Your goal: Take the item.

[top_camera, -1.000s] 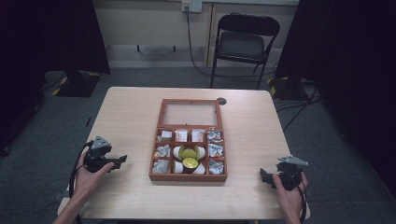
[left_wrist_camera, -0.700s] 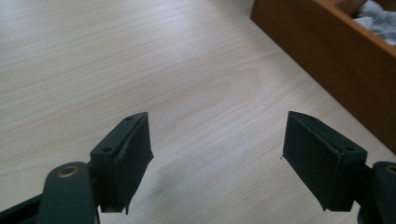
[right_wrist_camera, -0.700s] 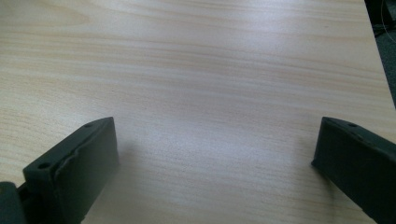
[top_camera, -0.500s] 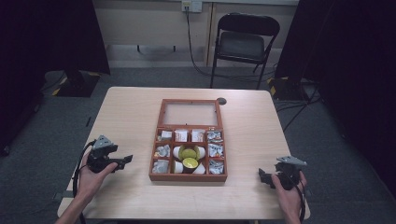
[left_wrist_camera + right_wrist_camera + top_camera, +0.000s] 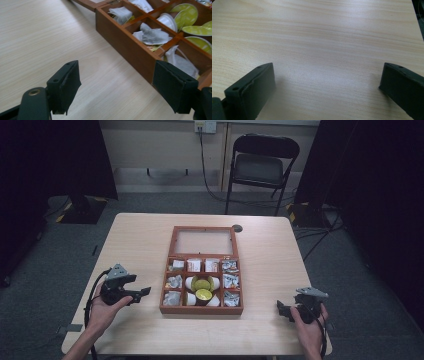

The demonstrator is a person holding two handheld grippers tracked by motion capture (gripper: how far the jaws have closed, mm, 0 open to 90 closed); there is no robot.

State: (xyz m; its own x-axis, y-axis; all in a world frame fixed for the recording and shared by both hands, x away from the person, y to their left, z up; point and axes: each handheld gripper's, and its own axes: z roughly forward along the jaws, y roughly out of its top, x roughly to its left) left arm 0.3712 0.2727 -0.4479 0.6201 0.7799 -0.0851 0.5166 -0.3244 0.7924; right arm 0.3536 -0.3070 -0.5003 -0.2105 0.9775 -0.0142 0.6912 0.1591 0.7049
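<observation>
Both open and empty, left gripper jaws just closing a little; wooden box nearer left gripper, ahead-right; right gripper farther.

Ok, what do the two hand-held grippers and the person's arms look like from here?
Both are black. The left hand-held gripper and the right hand-held gripper each carry a grey three-cornered plate on top and trail a black cable. Their jaws are blocky, with flat dark pads. The forearms are bare, no sleeves in sight.

One wooden box, two grippers, one folding chair.
</observation>
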